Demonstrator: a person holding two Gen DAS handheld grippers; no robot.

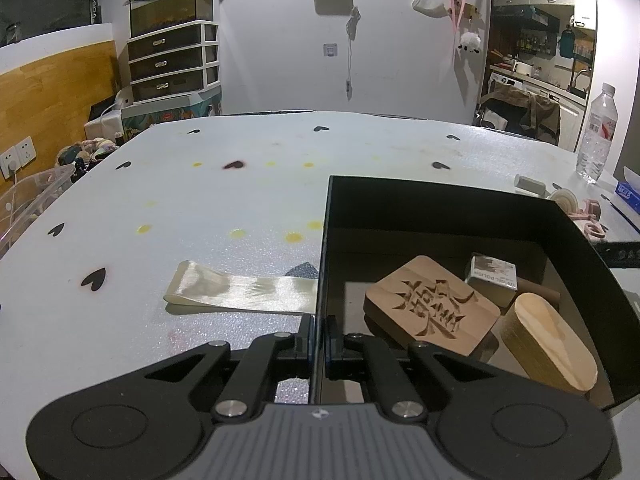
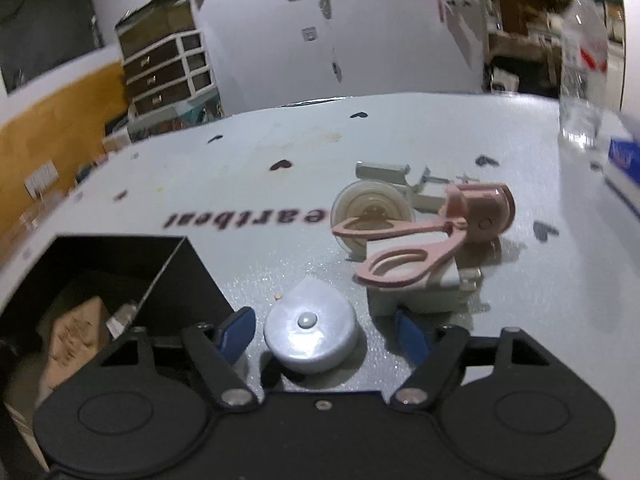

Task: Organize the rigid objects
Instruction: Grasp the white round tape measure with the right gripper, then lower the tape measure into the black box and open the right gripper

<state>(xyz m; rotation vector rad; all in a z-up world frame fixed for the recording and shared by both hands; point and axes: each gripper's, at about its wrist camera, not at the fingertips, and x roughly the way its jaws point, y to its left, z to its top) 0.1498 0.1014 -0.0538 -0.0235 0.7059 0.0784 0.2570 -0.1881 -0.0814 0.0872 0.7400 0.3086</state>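
one silver teardrop case points away between open right gripper fingers.

A white wall rises behind the counter, whose pale covering is dotted with dark hearts. At the left, a dark glass tank sits atop a three-drawer cabinet, beside a wood-panelled wall with sockets. To the right, a doorway opens onto a lit kitchen.
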